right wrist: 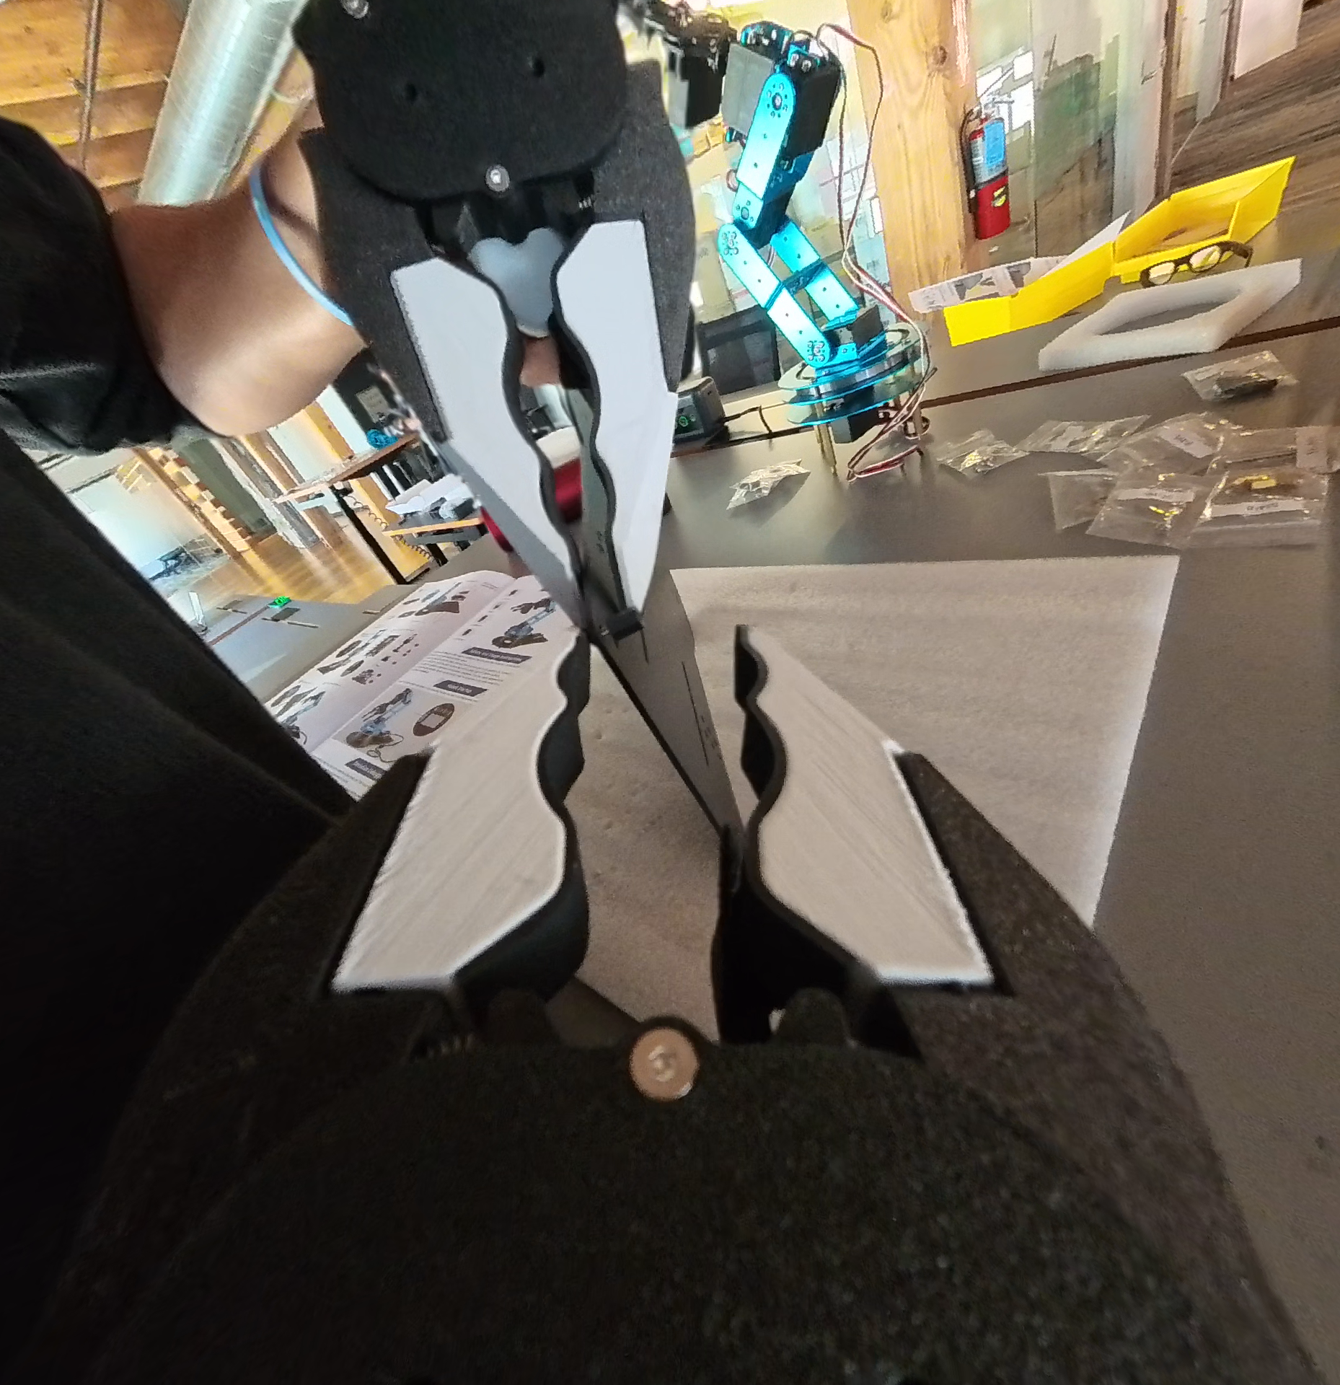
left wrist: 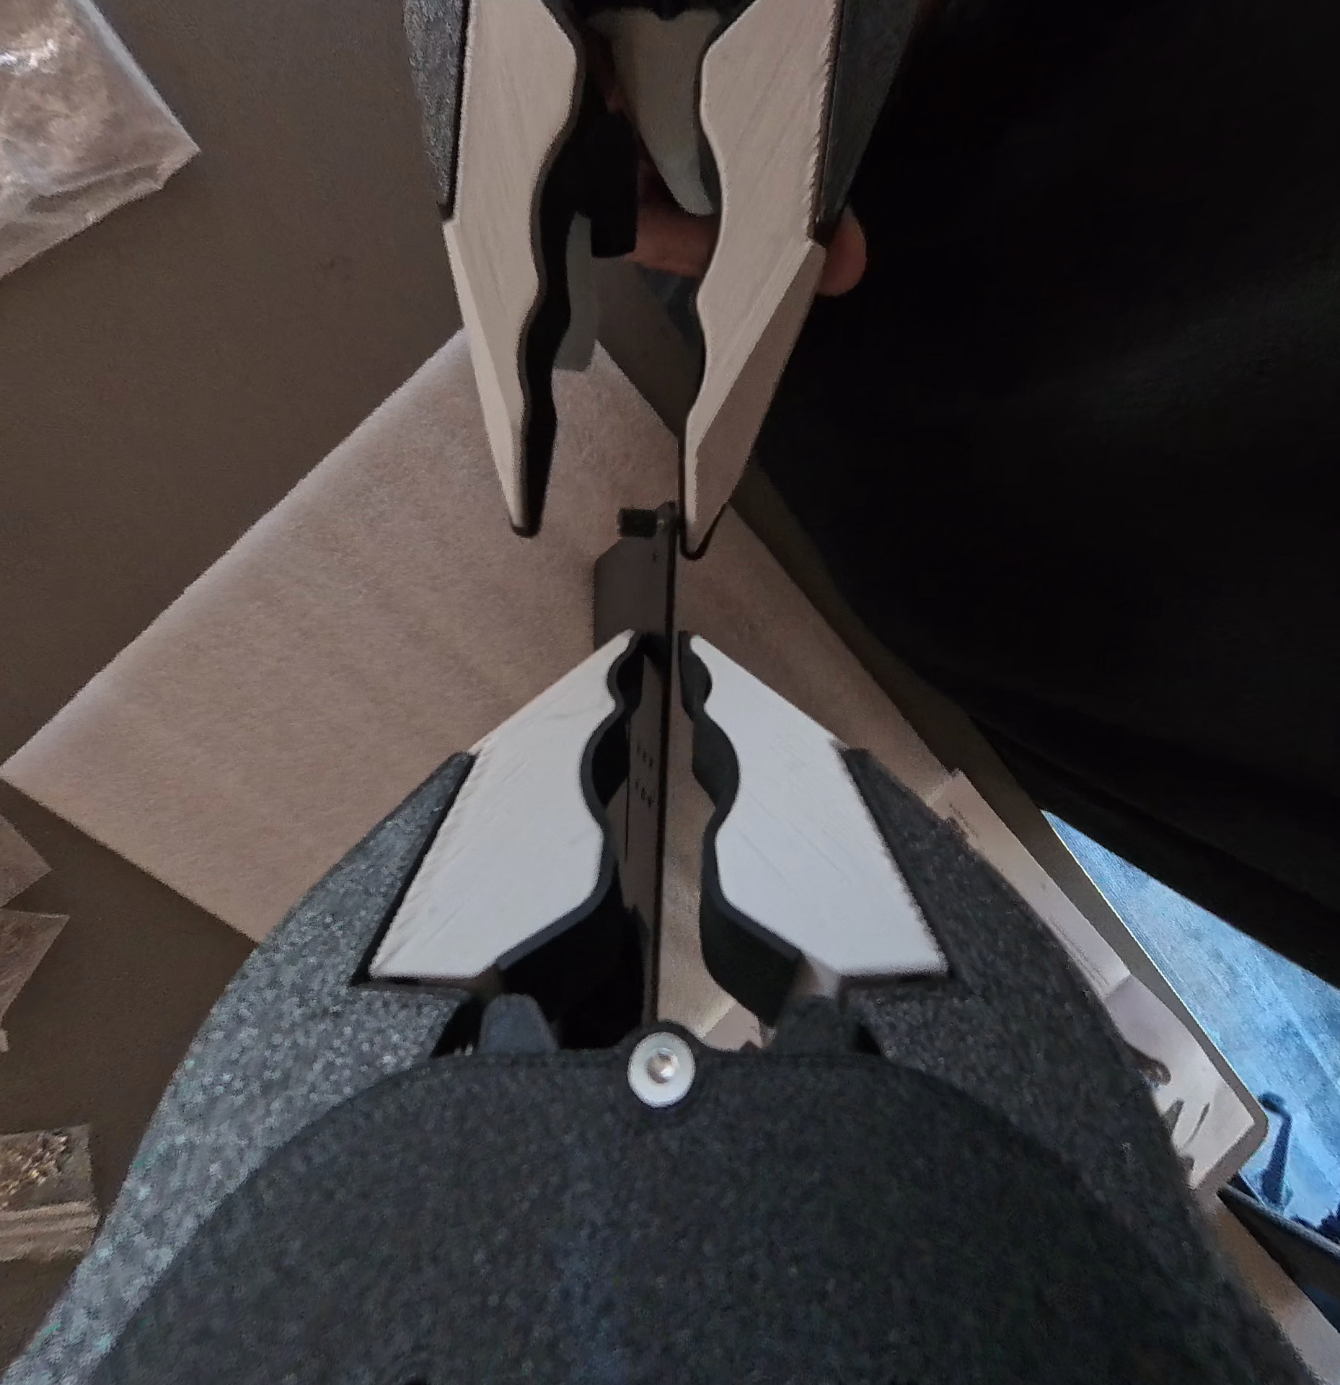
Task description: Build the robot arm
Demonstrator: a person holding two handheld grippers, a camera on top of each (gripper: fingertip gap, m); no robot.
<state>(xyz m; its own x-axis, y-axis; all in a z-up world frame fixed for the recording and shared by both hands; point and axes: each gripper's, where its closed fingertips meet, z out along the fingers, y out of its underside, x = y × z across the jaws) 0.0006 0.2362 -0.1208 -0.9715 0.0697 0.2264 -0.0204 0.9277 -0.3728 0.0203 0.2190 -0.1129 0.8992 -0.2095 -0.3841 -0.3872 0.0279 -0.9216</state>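
**Two claws meet on a thin black plate above the foam sheet**

The left claw (left wrist: 659, 637) is closed on a thin black plate (left wrist: 637, 592), held edge-on over the white foam sheet (left wrist: 337, 674). The right claw (right wrist: 659, 637) stands parted, the plate's far end lying against one finger (right wrist: 824, 824). Small clear parts bags (right wrist: 1176, 495) and an open yellow box (right wrist: 1101, 262) holding spectacles (right wrist: 1191, 264) sit on the grey bench (right wrist: 1251, 749). An open manual (right wrist: 412, 674) lies at the near edge. A bare forearm (right wrist: 225, 315) angles down behind the left claw.

Left tongs (left wrist: 658, 637) nearly closed, right tongs (right wrist: 659, 637) parted, tips facing each other closely.
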